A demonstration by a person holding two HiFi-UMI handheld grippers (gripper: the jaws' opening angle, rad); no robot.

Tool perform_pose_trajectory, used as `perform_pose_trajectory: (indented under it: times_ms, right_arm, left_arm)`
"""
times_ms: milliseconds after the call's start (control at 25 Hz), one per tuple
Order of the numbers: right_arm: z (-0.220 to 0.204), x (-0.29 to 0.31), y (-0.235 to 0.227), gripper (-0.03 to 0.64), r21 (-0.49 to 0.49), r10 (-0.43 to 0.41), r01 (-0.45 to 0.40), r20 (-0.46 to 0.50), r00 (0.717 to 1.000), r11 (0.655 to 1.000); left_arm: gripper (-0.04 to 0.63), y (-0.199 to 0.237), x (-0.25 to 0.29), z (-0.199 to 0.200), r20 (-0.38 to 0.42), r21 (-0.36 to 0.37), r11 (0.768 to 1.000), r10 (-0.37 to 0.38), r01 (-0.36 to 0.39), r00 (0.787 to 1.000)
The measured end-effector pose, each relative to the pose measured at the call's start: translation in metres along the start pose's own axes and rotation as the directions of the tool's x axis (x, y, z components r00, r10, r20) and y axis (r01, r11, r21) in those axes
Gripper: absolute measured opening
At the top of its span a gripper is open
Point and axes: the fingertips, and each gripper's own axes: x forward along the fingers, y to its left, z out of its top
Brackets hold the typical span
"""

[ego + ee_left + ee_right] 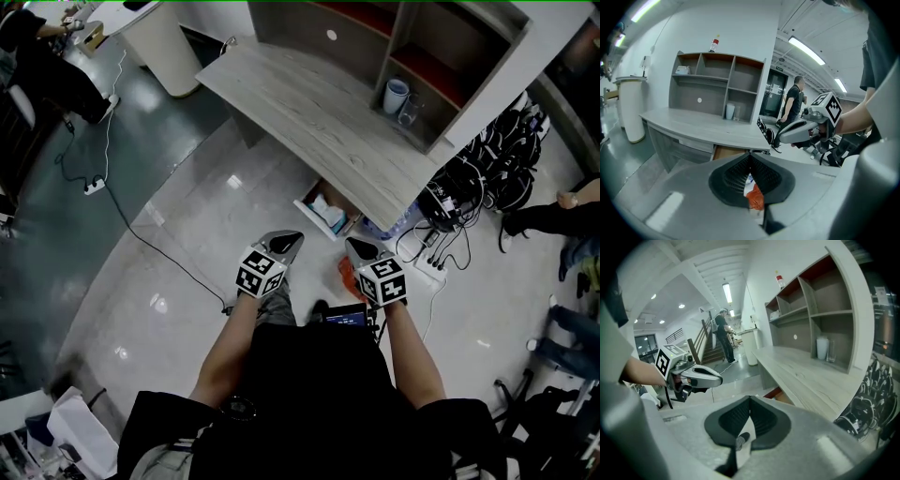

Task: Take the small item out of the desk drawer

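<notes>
- Left gripper (292, 238): jaws clenched together, nothing between them, held before the desk's (309, 112) near edge.
- Right gripper (354, 244): likewise closed and empty, near the left one.
- Drawer (314, 220): open under the desk's edge; small pale-blue item (330, 214) lies inside, apart from both grippers.

Grey desk (309, 117) w/ shelf unit (495, 67) atop

Head view: steeply down on the desk (309, 122).
Left gripper view: low, facing desk front.
Right gripper view: low, perhaps nearer.
Shared: desk, all 3 views.
</notes>
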Motion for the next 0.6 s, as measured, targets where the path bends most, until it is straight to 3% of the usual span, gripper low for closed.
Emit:
perform_pose_trajectory:
  times_ms: [600]
  right_arm:
    - [0.034, 0.037, -0.027, 0.002, 0.087, -0.147, 0.148, -0.008, 0.989, 0.985]
  left_arm:
    - [0.000, 0.056, 0.047, 0.036, -0.059, 0.068, 0.979, -0.189, 0.192, 0.980]
